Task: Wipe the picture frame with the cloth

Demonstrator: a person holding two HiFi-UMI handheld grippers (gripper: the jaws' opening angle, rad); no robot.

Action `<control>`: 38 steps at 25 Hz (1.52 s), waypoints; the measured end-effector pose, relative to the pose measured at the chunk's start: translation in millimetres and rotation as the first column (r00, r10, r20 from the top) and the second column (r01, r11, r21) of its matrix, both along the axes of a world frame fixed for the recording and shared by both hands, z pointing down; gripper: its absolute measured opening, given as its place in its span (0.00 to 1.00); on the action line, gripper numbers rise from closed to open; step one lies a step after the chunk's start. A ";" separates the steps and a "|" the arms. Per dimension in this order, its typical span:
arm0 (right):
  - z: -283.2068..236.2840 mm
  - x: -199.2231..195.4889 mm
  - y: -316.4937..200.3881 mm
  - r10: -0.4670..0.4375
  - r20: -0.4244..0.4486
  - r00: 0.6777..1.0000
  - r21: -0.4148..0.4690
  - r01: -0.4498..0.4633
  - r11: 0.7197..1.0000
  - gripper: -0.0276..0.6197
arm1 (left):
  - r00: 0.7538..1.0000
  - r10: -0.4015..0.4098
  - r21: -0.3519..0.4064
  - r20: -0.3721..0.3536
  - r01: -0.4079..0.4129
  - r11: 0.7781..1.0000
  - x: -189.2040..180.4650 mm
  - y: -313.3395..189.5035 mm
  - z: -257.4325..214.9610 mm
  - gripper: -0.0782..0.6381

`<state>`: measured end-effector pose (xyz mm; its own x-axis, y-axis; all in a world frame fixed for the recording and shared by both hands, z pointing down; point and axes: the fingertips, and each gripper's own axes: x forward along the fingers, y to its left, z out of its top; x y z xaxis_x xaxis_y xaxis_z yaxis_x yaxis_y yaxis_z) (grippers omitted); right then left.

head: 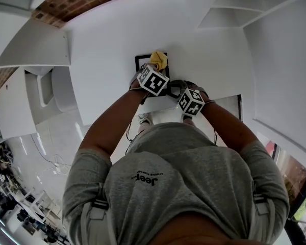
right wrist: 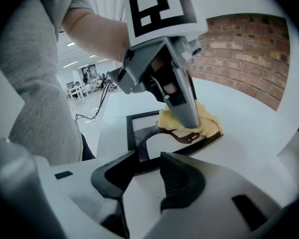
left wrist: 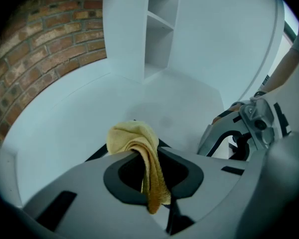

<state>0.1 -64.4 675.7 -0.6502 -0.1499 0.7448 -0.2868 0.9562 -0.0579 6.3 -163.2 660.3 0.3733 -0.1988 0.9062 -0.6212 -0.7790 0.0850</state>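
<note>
Frame (right wrist: 131, 138) lies flat on the white bench (head: 107, 45), toward the near edge, by the person. Yellow cloth (right wrist: 207, 121) rests bunched on the far corner of the frame, touching its glass and black rim. Left tongs (left wrist: 149, 171) are pressed together on the cloth; a fold hangs back between the jaws and the rest bulges out ahead of the tips. These tongs point steeply down at the frame. Right tongs (right wrist: 144, 176) are spread and grip nothing. The near rim of the frame shows in the gap just ahead of their tips. Both tongs are close together over the frame.
</note>
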 end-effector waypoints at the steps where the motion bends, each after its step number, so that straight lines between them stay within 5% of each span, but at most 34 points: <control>1: 0.0 0.5 -0.4 0.000 -0.001 1.000 0.000 0.000 1.000 0.29 | 1.000 -0.011 0.011 -0.004 0.011 1.000 -7.5 -1.7 -4.9 0.20; 7: 0.6 0.8 -1.2 -0.007 -0.025 1.000 0.002 0.007 1.000 0.29 | 0.996 -0.090 0.064 0.014 0.089 0.994 -79.1 2.9 -24.4 0.20; 13: -8.1 -2.8 -2.4 -0.048 -0.132 0.990 0.126 0.065 0.990 0.25 | 0.991 -0.123 0.031 0.060 0.122 0.992 -122.0 29.9 -5.1 0.20; 19: -1.9 6.5 3.0 0.095 -0.173 0.980 0.070 -0.084 0.994 0.17 | 0.992 -0.114 0.005 0.060 0.113 0.994 -115.9 42.8 7.7 0.20; 28: 5.5 2.6 11.9 0.085 -0.170 0.982 0.007 -0.085 0.996 0.10 | 0.992 -0.102 -0.026 0.075 0.105 0.994 -111.1 44.5 12.4 0.20; 38: 2.7 1.8 13.7 0.069 -0.149 0.986 0.007 -0.068 0.998 0.10 | 0.998 0.037 -0.067 0.041 -0.034 0.997 -23.6 46.7 13.3 0.20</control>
